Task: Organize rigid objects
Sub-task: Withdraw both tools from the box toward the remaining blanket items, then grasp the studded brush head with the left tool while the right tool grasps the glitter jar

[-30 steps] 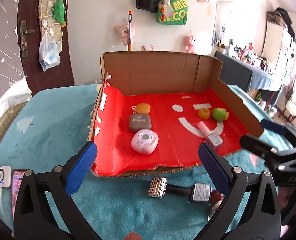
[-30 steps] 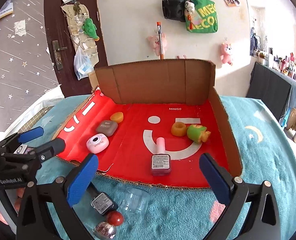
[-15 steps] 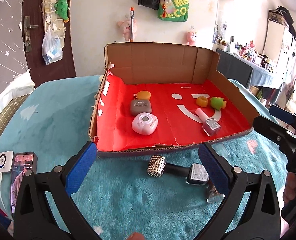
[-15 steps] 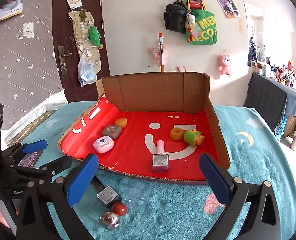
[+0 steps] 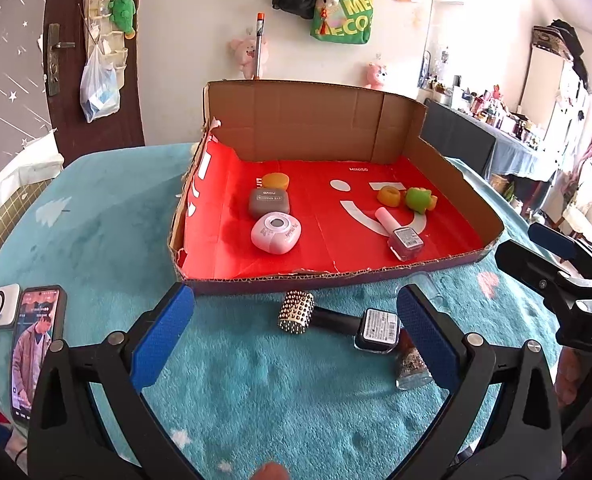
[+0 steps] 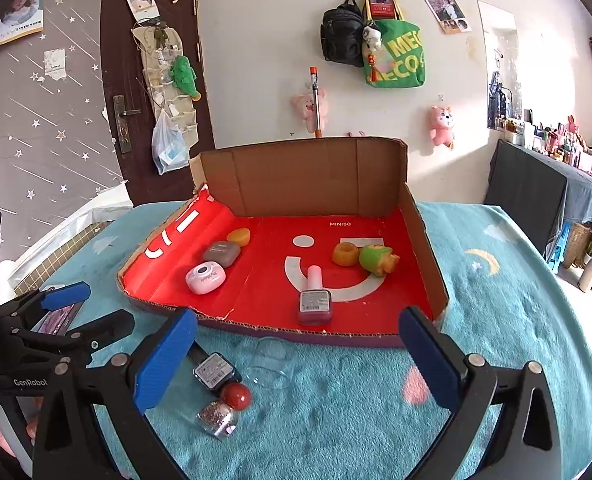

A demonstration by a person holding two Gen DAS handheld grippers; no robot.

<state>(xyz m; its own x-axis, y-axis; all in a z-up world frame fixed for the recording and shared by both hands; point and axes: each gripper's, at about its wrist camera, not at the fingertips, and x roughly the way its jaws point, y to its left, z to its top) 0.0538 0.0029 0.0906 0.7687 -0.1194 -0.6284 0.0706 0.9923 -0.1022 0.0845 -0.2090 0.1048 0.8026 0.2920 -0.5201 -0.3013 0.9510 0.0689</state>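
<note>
Cardboard box (image 5: 316, 120) holds six items; both tongs (image 5: 296, 336) (image 6: 296, 356) gape wide (empty) over bottles (image 6: 214, 372) outside.

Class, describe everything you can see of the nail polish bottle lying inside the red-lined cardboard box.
The nail polish bottle lies on its side on the red floor of the cardboard box, near the open front edge. Its pale pink cap points toward the back wall; the squarish glass body, dark pink, faces forward with a white printed label on its base. It rests across the white smile print and touches no other object. The orange ring and green toy sit apart behind it. Neither gripper touches it.
</note>
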